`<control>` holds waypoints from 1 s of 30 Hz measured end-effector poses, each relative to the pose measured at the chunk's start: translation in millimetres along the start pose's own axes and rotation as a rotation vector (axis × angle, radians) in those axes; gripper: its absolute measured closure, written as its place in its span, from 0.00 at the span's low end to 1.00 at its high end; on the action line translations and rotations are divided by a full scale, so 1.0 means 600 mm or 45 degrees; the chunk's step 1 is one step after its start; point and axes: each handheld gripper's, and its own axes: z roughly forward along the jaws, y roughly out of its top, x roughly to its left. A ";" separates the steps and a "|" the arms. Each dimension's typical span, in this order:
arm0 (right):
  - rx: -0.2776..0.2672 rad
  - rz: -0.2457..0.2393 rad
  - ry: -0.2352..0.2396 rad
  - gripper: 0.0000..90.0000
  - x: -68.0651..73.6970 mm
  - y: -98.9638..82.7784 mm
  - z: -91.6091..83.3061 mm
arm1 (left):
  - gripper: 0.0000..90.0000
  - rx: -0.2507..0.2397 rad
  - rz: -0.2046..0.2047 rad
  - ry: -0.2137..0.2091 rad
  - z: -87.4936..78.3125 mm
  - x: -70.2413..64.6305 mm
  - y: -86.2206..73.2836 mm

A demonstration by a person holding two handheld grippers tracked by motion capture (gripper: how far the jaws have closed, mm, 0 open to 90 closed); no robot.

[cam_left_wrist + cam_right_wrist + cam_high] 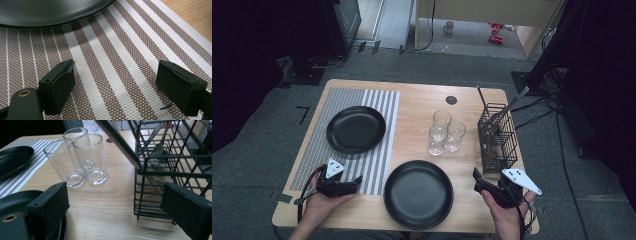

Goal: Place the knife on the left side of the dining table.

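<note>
Right gripper [475, 174], jaws spread and empty, low right in the high view; wire basket [497, 137] of cutlery just above it, handles leaning up and right. Left gripper [357, 179], likewise spread, far off at lower left over the striped mat [377, 150].

Three clear glasses [445, 132] standing clustered, touching, at middle of table [417, 107]; small black disc [451, 100] lying beyond them; white mug [448, 27] sitting on floor behind.
</note>
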 end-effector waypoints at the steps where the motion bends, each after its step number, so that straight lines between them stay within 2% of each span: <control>1: -0.011 -0.004 0.004 0.16 0.000 0.001 -0.002 | 0.17 0.000 0.000 0.000 0.000 0.000 0.000; 6: -0.045 -0.024 0.024 0.21 -0.004 0.015 -0.007 | 0.17 0.000 0.000 0.000 0.000 0.000 0.000; 11: -0.074 -0.046 0.009 0.27 -0.007 0.023 -0.008 | 0.18 0.000 0.000 0.000 0.000 0.000 0.000; 18: -0.126 -0.094 -0.024 0.40 -0.006 0.031 -0.007 | 0.18 -0.002 -0.001 0.000 0.000 0.000 0.000; 20: -0.131 -0.095 -0.019 0.49 -0.007 0.035 -0.005 | 0.18 -0.002 -0.003 -0.002 0.000 0.000 0.000; 24: -0.136 -0.117 0.006 0.55 -0.005 0.037 -0.004 | 0.18 -0.002 -0.003 -0.002 0.000 0.001 0.000; 25: -0.139 -0.126 0.025 0.60 -0.005 0.039 -0.003 | 0.18 -0.002 -0.002 -0.002 0.000 0.001 0.000; 30: -0.142 -0.136 0.023 0.70 -0.004 0.041 0.001 | 0.18 -0.002 -0.002 -0.002 0.000 0.000 0.000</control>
